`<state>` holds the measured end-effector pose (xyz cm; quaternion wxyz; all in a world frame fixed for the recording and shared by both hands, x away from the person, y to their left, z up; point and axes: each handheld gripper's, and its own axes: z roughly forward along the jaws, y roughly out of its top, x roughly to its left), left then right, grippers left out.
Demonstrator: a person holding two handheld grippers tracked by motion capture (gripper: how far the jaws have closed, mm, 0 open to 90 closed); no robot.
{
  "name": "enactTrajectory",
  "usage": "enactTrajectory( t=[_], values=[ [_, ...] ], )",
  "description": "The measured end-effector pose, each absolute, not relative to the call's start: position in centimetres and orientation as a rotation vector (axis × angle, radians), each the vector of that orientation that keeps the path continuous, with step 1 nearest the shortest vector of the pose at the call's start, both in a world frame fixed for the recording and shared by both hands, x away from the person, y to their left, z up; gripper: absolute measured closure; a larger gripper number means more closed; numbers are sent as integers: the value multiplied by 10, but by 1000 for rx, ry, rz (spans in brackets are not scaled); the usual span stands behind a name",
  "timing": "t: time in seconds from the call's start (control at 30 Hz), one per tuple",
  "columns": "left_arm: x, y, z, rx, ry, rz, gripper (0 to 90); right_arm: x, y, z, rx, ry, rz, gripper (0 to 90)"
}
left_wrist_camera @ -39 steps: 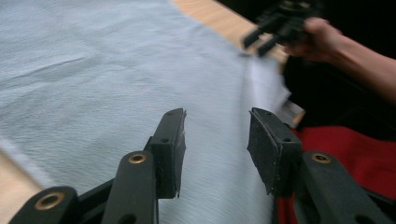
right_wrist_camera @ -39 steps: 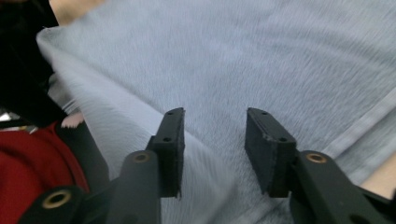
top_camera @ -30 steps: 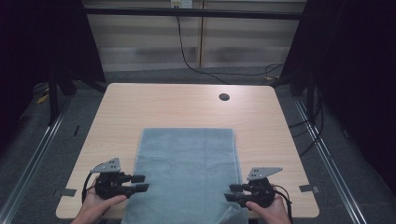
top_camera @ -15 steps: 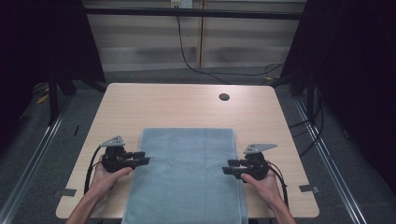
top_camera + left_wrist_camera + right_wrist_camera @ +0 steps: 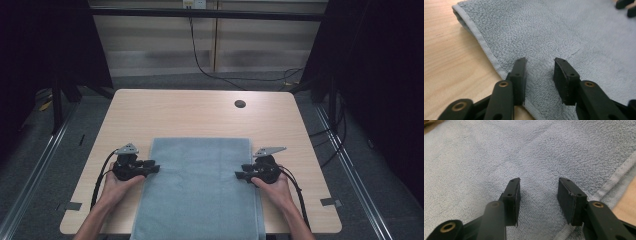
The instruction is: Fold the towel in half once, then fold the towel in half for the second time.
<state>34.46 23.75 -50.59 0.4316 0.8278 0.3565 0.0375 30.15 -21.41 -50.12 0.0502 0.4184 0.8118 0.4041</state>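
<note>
Low in the high view, both hands lie level: left gripper [image 5: 153, 169] and right gripper [image 5: 241, 175] face inward over the grey-blue terry towel [image 5: 200, 190], fingers [image 5: 520, 75] released, the left's just narrowing.

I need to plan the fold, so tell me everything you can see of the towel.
The towel is grey-blue terry cloth with a flat stitched hem, lying smooth on the wooden table, its near end reaching the table's front edge. A faint crease crosses its pile. The left gripper sits over its left hem, jaws apart and just closing, with cloth under them but not pinched. The right gripper sits over its right hem, jaws apart too.
</note>
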Motion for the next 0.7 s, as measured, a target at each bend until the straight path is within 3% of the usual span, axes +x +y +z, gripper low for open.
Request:
enactTrajectory(
  t=[0.7],
  values=[
    [271,242,-499,2091,821,-41,611,237,-215,-495,1191,2559,1177,548]
  ],
)
